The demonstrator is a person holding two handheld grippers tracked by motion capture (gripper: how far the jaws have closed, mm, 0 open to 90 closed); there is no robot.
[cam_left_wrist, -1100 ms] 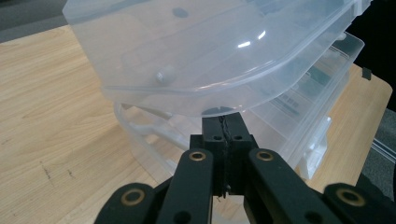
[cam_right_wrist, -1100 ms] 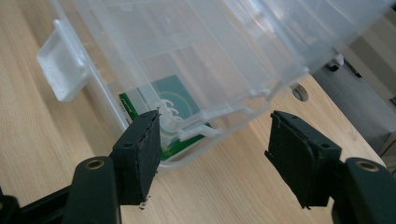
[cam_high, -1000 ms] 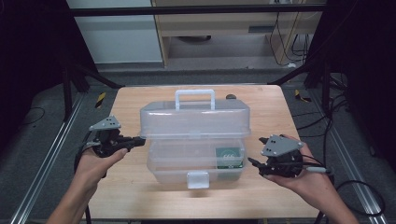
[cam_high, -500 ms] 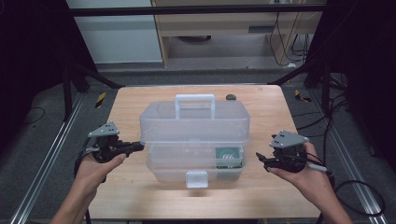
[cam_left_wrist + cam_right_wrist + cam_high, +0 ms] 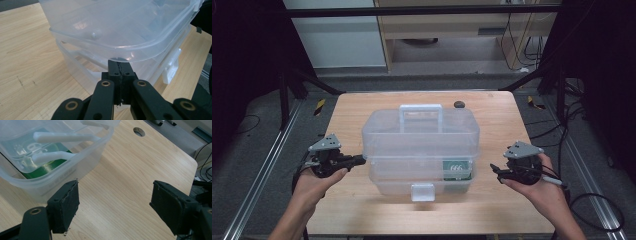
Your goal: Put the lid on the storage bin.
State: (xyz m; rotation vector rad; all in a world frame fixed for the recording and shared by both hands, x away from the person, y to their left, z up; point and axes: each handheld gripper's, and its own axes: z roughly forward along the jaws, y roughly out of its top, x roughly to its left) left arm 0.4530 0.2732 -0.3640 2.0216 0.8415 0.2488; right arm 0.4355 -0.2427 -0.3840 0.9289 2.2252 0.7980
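Clear plastic tiered storage box (image 5: pixel 420 150) with white handle sits mid-tabletop, a green item (image 5: pixel 458 169) inside at its right end. Left gripper (image 5: pixel 357 160): jaws together, tips at the box's left edge under the lid rim. Right gripper (image 5: pixel 495 171): jaws apart, nothing between them, just right of the box over the pale wooden tabletop (image 5: pixel 492 210).

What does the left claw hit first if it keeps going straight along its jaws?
Probably the clear plastic box: the shut left claw points at its side, just under the lid's rim, and looks nearly touching.
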